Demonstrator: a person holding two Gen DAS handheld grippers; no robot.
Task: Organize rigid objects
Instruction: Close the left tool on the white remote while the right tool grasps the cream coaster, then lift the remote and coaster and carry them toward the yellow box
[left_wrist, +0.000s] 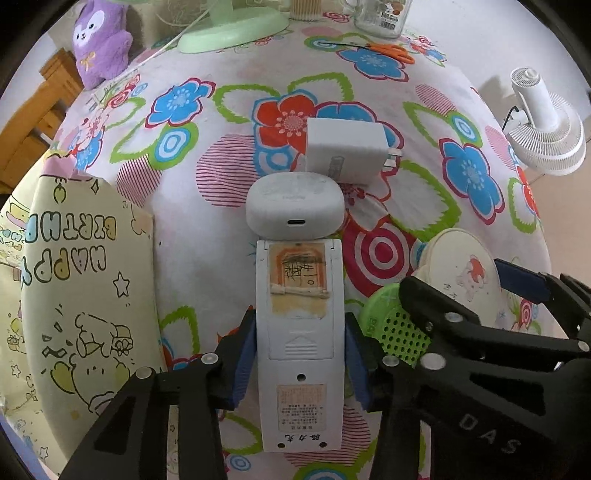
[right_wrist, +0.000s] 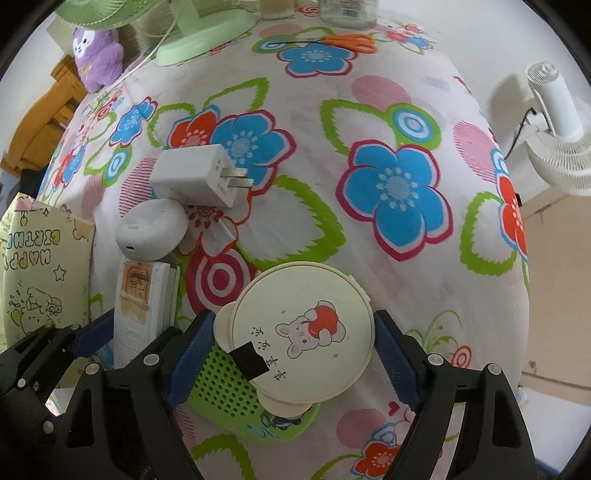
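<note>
Your left gripper (left_wrist: 300, 354) is clamping the white remote (left_wrist: 299, 343) by its long sides, blue pads pressing both edges; the remote is lying face down on the flowered cloth (right_wrist: 317, 206), its far end touching the white earbud case (left_wrist: 295, 210) (the charger plug (left_wrist: 345, 149) is sitting just behind that). Your right gripper (right_wrist: 293, 339) is standing wide around the cream round lid (right_wrist: 301, 332), which is resting on a green perforated box (right_wrist: 225, 387); whether its pads are touching the rim, you cannot tell.

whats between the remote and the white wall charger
The white earbud case lies between, touching the remote and the charger; clearest in the left wrist view.
</note>
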